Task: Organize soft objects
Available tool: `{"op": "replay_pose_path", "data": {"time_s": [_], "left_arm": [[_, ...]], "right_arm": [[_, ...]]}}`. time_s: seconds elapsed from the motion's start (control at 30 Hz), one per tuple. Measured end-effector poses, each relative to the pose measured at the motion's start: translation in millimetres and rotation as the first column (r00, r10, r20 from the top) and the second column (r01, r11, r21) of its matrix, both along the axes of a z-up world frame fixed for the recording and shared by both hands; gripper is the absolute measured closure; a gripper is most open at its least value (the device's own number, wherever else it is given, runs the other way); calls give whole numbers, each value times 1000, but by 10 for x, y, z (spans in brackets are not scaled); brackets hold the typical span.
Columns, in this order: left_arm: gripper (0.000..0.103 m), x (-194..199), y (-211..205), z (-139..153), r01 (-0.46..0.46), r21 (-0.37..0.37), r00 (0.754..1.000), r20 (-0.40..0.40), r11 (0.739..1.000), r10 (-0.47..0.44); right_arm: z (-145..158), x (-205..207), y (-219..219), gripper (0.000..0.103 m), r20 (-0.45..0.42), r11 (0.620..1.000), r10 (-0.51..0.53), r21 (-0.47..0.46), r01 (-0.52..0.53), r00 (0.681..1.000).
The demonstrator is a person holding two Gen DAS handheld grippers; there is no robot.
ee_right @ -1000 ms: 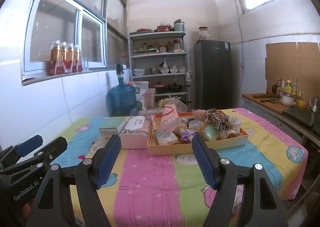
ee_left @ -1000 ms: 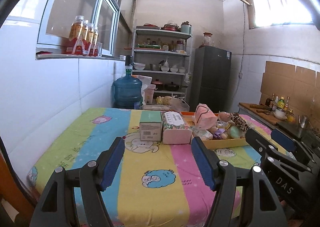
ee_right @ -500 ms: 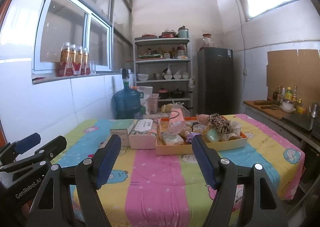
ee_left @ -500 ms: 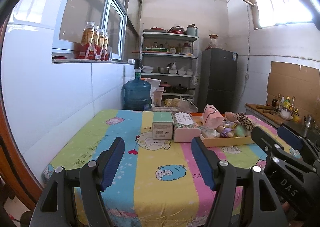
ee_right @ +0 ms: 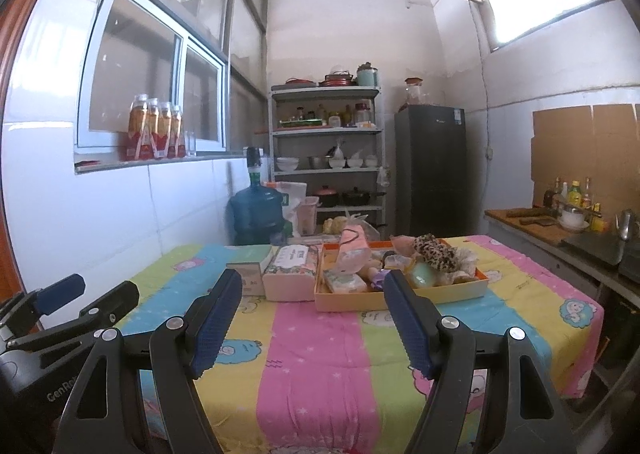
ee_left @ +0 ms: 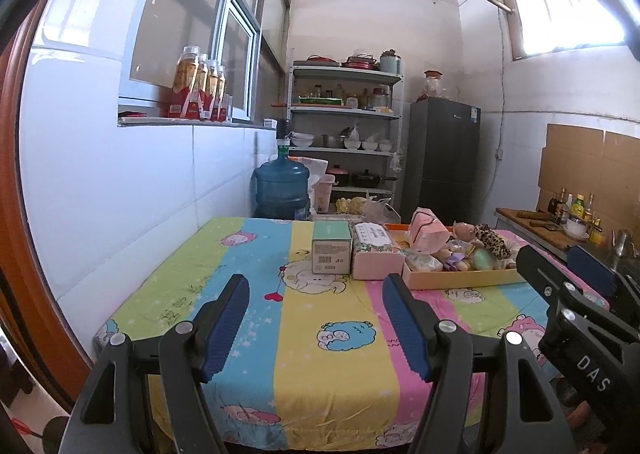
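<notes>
So both grippers are hanging short of the table with nothing in them: left gripper [ee_left: 314, 318] spread wide, right gripper [ee_right: 312, 320] spread wide too, just bare striped cartoon tablecloth [ee_right: 312, 374] between the blue pads.

The soft stuff sits past that, in the shallow orange cardboard tray [ee_right: 400, 300] mid-table: a pink pouch [ee_right: 352, 254] leaning upright, a leopard-print plush [ee_right: 434, 250], a pale green round thing [ee_right: 424, 276] and some wrapped bits I can't make out.

My guess for this step: come in low and level over the cloth, pick 1 item on top of the pile, pinch it at the middle so it doesn't flop.

In the way: a pink tissue pack [ee_right: 290, 278] touching the tray's left side and a green-topped carton [ee_right: 250, 270] just beside that. Further back, a blue water jug [ee_right: 258, 213] and a metal shelf unit [ee_right: 326, 157], well clear.
</notes>
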State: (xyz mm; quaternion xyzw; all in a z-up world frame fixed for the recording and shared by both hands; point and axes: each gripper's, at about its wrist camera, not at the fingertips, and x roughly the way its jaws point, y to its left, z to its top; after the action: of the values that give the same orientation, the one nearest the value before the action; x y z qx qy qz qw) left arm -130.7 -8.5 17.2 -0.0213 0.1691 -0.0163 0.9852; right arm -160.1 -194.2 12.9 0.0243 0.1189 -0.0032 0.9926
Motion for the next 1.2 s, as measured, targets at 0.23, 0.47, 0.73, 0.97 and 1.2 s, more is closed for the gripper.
{"op": "replay_pose_path", "data": {"time_s": [0.23, 0.47, 0.73, 0.97, 1.2], "left_arm": [[34, -28, -62, -24, 0, 16, 1000, -9, 1000, 0], [34, -36, -93, -31, 5, 22, 1000, -13, 1000, -4], [34, -49, -96, -35, 4, 23, 1000, -15, 1000, -3], [34, -61, -91, -37, 3, 22, 1000, -15, 1000, -3], [34, -66, -93, -36, 1, 22, 1000, -13, 1000, -1]], "right_arm": [[-13, -49, 0, 28, -5, 1000, -1, -11, 1, 1000], [-2, -76, -24, 28, 1, 1000, -6, -6, 6, 1000], [8, -93, -16, 28, 1, 1000, 1, -5, -1, 1000], [21, -101, 8, 28, -1, 1000, 3, -5, -3, 1000], [42, -117, 55, 28, 1, 1000, 8, -9, -8, 1000]]}}
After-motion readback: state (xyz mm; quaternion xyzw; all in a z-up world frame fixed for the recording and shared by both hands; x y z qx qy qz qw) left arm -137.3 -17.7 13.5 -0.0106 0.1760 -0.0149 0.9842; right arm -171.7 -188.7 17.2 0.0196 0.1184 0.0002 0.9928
